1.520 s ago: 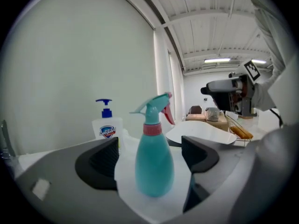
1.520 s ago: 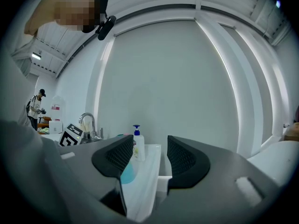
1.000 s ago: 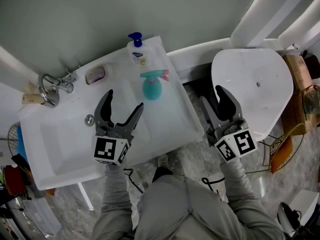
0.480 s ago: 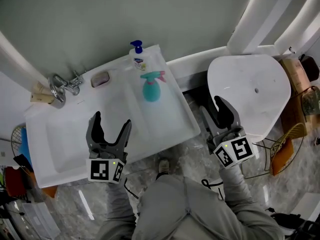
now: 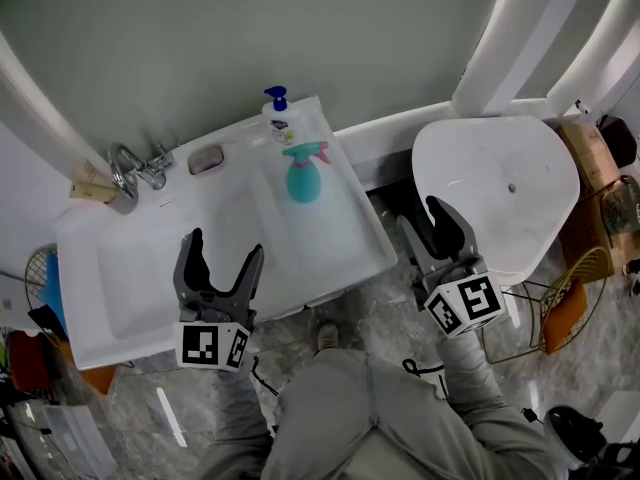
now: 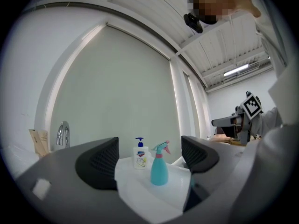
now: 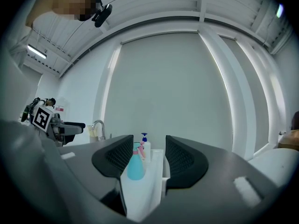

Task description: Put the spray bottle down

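Note:
A teal spray bottle (image 5: 302, 177) with a pink trigger stands upright on the white counter (image 5: 330, 238) to the right of the basin, untouched. It also shows between the jaws in the left gripper view as the spray bottle (image 6: 159, 164), and in the right gripper view as the spray bottle (image 7: 136, 164). My left gripper (image 5: 222, 251) is open and empty, held over the front of the sink, well short of the bottle. My right gripper (image 5: 430, 213) is open and empty too, off the counter's right side beside the white chair.
A white soap dispenser (image 5: 279, 118) with a blue pump stands just behind the bottle. A pink soap dish (image 5: 206, 158) and a chrome tap (image 5: 128, 170) sit at the back of the basin (image 5: 130, 278). A white chair (image 5: 500, 188) stands at the right, over a marble floor.
My left gripper drew back toward me and to the left, away from the bottle, over the front of the sink. The right gripper barely shifted. The bottle has stayed put.

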Demonstrator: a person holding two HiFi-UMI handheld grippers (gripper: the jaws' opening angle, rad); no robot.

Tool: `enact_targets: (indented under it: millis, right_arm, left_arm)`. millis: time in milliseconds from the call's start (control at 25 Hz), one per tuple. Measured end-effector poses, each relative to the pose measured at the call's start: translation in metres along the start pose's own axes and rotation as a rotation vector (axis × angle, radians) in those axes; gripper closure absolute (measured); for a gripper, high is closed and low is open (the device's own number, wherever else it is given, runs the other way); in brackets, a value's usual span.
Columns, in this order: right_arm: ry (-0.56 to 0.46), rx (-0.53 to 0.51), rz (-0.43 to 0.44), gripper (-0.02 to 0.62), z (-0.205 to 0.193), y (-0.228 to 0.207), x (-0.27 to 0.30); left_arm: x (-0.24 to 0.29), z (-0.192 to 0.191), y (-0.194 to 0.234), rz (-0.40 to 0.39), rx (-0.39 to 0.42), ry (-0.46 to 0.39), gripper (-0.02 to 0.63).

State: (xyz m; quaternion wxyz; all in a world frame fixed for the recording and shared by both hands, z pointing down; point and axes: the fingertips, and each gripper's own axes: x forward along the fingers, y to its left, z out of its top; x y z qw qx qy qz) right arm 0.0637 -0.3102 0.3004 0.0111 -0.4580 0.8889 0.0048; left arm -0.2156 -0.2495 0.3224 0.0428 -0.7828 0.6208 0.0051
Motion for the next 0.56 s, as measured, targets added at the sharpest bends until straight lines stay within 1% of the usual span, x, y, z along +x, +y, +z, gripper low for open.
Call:
enact_targets:
  millis: [560]
  right_arm:
    - [-0.004, -0.001, 0.000, 0.380, 0.003, -0.001, -0.012]
  left_arm:
    - [-0.005, 0.005, -0.009, -0.004, 0.014, -0.002, 0.160]
